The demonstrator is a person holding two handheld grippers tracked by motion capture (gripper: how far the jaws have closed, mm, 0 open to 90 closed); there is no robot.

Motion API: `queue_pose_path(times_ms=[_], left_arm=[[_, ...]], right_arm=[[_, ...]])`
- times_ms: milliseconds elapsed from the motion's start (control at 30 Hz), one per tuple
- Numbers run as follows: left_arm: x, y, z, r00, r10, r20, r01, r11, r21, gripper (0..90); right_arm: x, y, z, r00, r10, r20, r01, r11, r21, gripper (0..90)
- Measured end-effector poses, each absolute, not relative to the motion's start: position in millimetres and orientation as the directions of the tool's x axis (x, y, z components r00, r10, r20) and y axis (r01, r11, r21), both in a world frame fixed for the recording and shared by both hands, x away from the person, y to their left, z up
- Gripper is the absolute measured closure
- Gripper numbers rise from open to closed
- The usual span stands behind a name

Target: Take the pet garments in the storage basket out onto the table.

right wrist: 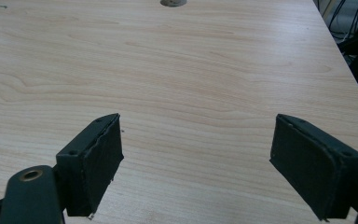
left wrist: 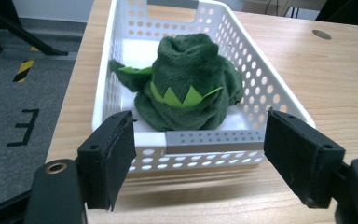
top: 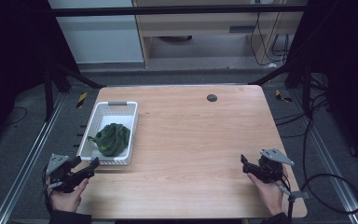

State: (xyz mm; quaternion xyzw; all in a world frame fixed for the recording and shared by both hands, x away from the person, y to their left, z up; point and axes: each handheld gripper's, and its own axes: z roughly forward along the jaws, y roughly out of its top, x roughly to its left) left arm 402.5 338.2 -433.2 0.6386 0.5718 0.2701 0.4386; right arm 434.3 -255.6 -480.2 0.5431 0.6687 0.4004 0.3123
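At the near left corner of the table, the left gripper sits in the person's hand with its jaws spread wide, nothing between the pads, touching nothing. From it the white basket starts just past the fingertips at about 1 o'clock in the high view; in the left gripper view the basket's short near wall sits dead ahead at 12, spanning most of the gap between the pads.

Basket long axis runs near-to-far, roughly 12–6 on the table, tilted slightly toward 1. Inside it, the green plush toy lies bunched in the near half, resting on the floor and close to the near wall; in the left gripper view the toy is at 12, above and beyond that wall, with a lighter green zigzag collar facing the camera.

The right gripper is at the near right edge, jaws also spread, empty, bare wood ahead of its pads. Toy lies at about 10 o'clock from it, well apart across the table.

Judgement: left hand is clearly nearer, so the reach is its job. Move turns on clearing the near wall: up and over, then down onto the toy. Opening looks enough for the bunched fabric.

Far side: a dark round cap at 12, well apart from everything.
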Motion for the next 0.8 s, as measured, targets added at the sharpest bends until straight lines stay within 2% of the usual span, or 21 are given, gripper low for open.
queue_pose_path(times_ms=[800], left_arm=[[439.0, 332.2, -385.7, 0.239, 0.966, -0.099, 0.472, -0.027, 0.881, 19.3]], right_arm=[[436.3, -249.7, -481.6, -0.244, 0.970, -0.015, 0.487, 0.136, 0.863, 15.2]])
